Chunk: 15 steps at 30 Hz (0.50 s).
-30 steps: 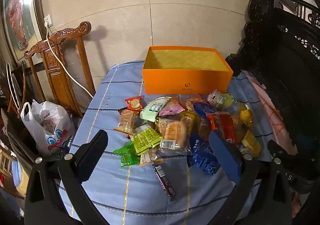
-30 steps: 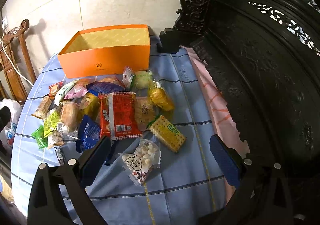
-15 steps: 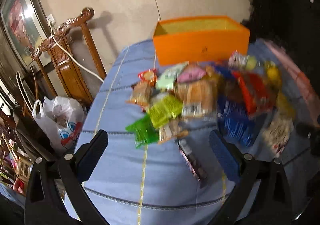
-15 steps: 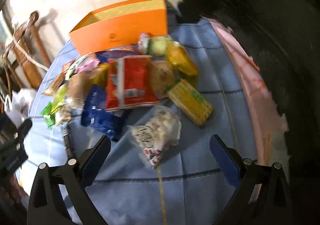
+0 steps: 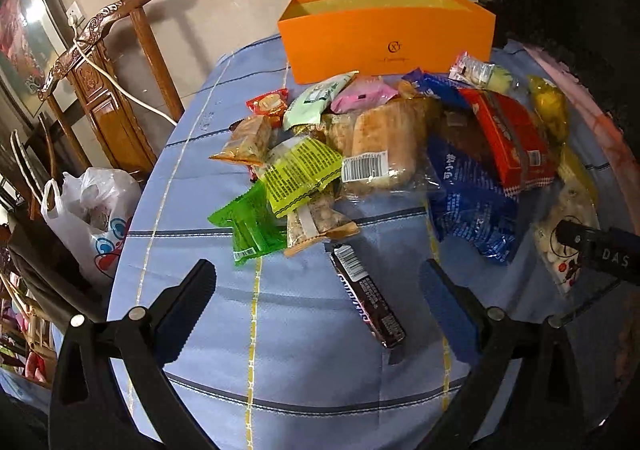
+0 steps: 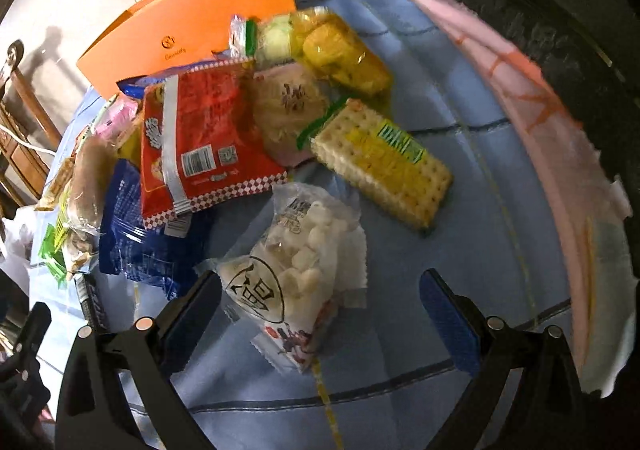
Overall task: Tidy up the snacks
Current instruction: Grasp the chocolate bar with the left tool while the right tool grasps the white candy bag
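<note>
**Both grippers spread wide over a heap of wrapped snacks**

You are looking down at a table draped in a blue cloth [image 5: 304, 350] woven with dark and yellow stripes. At its far edge stands a rigid orange cardboard box [image 5: 386, 37], rectangular, lidless, with a paler yellow lining. In front of it lies the snack pile, loose on the cloth (none of it shows inside the box from these angles).

Your left gripper [image 5: 316, 296] hangs just above the cloth with its fingers spread and nothing between them. Just ahead of it lies a slim, dark, glossy candy bar [image 5: 368, 296], angled toward the right finger.

Your right gripper [image 6: 320, 306] is likewise spread and empty. Its left finger sits just beside a crinkly clear bag of white puffed pieces [image 6: 300, 270].

Further in lie a shiny red foil pouch [image 6: 200, 141], a blue crinkled packet [image 6: 136, 234], a flat rectangular cracker pack [image 6: 384, 165] with dimpled biscuits, and a small bright green sachet [image 5: 250, 223].
</note>
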Motion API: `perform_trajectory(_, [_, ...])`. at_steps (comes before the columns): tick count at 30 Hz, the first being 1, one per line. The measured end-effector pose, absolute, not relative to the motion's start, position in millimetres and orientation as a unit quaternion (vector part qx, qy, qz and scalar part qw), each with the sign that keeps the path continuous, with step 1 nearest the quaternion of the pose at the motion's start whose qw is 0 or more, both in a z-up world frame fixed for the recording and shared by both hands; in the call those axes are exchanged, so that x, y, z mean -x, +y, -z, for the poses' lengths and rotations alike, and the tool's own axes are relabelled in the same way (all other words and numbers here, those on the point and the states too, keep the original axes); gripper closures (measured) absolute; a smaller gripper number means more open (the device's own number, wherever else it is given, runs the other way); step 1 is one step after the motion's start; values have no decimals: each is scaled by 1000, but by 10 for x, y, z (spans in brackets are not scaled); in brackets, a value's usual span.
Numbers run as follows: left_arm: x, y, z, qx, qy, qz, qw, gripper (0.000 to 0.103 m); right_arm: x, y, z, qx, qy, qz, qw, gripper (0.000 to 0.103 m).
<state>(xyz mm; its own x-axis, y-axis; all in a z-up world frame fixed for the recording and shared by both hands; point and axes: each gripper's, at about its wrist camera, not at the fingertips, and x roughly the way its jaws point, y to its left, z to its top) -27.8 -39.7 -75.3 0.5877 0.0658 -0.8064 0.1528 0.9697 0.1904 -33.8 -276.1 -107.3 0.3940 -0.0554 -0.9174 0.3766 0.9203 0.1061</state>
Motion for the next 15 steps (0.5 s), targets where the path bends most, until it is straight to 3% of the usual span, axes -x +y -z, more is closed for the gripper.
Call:
perform_trajectory(12, [-19,-403,1288,-89,505,30,858,4,147,-2700,1361,-161,546,129,812,4])
perform_trajectory(14, [-47,-423,1398,-86,520,33,849,4,170,-2662,1357,-148,543,131,816,24])
perform_trajectory(15, [-49,-426,1464,-91,532,31,841,5,193,-2626,1329,-138,539,127,821,39])
